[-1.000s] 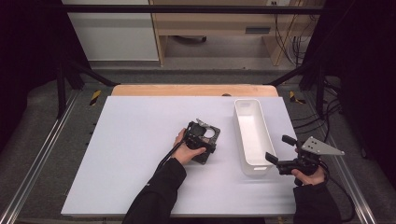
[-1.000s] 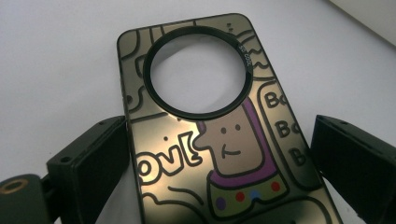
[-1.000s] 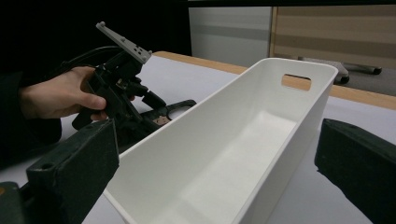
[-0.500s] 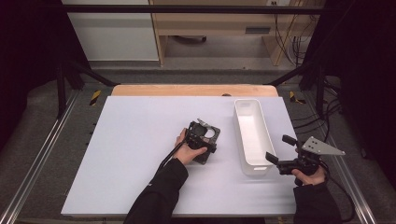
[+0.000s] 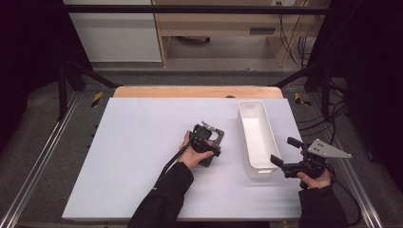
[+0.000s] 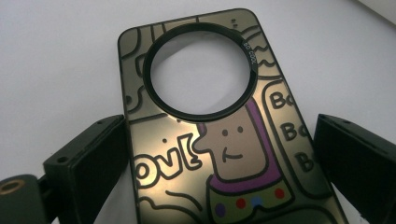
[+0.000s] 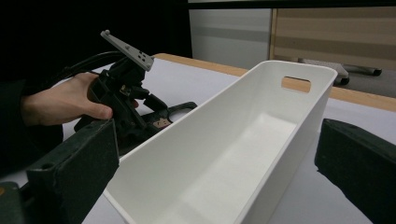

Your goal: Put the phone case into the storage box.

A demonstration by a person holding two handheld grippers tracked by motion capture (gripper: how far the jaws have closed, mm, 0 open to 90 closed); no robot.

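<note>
Left tongs (image 5: 211, 140): low over the middle of the white surface (image 5: 133, 156), jaws spread on either side of a phone case (image 6: 219, 140), not visibly gripping it.
Phone case: flat on the surface, cartoon print, round camera cutout.
Right tongs (image 5: 281, 154): jaws wide apart, holding nothing, at the near end of the bin.
White bin (image 5: 256, 137): empty, right of centre.

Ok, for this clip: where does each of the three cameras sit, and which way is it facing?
High view: above the person's side, looking forward and down on the white table; both forearms show.
Left gripper view: on the left gripper, looking down at a cartoon-printed phone case with round cutout; black jaws either side.
Right gripper view: on the right gripper, facing along the long white plastic bin.
Shared: high and right gripper views both show the bin.
</note>
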